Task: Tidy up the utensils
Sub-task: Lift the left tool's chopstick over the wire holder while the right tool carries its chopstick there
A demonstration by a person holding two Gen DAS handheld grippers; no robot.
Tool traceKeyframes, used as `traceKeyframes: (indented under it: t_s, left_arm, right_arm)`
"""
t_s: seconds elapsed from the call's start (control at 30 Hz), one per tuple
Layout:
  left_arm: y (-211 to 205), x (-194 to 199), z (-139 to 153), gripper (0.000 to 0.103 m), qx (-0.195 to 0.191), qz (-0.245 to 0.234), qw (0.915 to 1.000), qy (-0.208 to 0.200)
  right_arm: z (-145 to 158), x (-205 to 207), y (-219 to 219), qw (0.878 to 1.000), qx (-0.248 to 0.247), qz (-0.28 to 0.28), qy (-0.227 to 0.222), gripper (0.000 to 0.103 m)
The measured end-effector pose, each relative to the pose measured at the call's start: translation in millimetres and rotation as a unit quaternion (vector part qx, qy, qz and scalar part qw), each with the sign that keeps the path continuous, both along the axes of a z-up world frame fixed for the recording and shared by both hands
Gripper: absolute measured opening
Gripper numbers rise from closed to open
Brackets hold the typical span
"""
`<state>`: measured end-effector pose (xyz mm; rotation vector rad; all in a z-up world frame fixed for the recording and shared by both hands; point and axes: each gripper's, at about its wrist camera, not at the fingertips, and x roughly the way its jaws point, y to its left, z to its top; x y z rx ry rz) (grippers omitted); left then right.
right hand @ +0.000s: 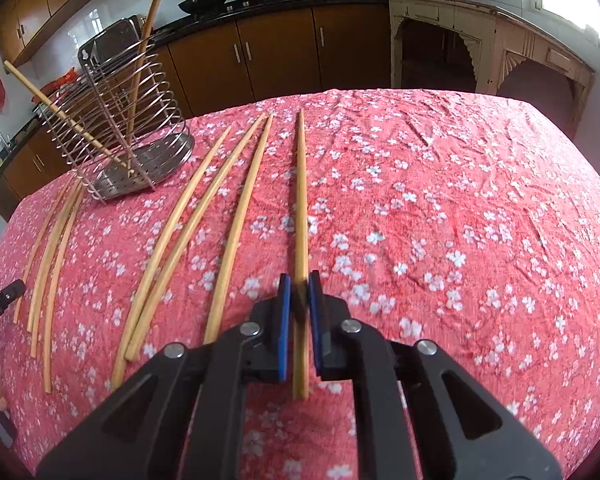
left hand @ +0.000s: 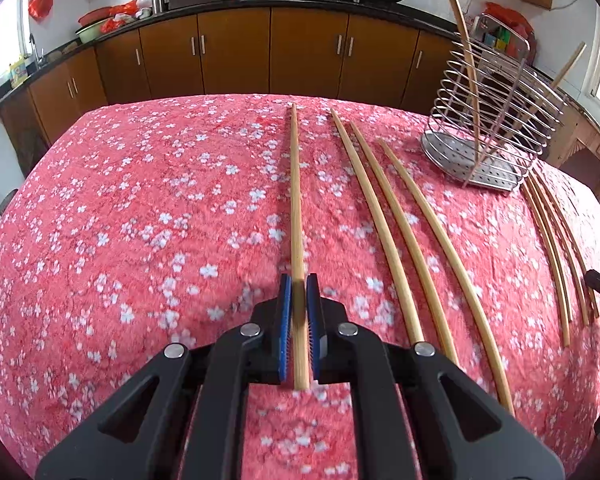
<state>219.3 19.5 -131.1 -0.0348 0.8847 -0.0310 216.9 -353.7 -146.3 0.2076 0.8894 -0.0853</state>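
We held both tongs angled downward, pointing toward the far side. Our left tongs (left hand: 299, 286) were closed, blue pads (left hand: 286, 328) pinching a chopstick (left hand: 296, 200). Our right tongs (right hand: 300, 286) were likewise closed on a chopstick (right hand: 301, 200), pads (right hand: 285, 328) nearly together.

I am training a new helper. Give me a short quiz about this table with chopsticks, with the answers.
1. True or false: the wire holder stands empty.
2. The left tongs are shut on: A) spoon, B) chopstick, C) fork?
3. Right wrist view: how many loose chopsticks lie between the right tongs and the holder?
Key: 1 false, two chopsticks stand inside; 2 B; 3 three.
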Motion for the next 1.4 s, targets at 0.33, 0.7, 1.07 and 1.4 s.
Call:
traceKeyframes:
  t_s: [0.33, 0.7, 1.07, 1.4]
  left_arm:
    - [4, -16, 5, 0.007, -0.009, -0.007, 0.9999, -0.004]
    - [31, -53, 98, 0.007, -0.044, -0.023, 0.9877, -0.148]
    - [42, -55, 154, 0.007, -0.079, 0.005, 0.9719, -0.222]
    - [43, -52, 170, 0.007, -0.086, 0.014, 0.9677, -0.236]
  right_arm:
    - [8, -22, -6, 1.0, -0.002, -0.002, -0.007, 0.008]
    - [97, -66, -21, 0.987, -0.053, -0.013, -0.149, 0.008]
    - [162, -71, -29, 0.968, -0.023, -0.014, -0.251, 0.008]
    - [174, -67, -30, 0.963, -0.017, -0.009, -0.268, 0.008]
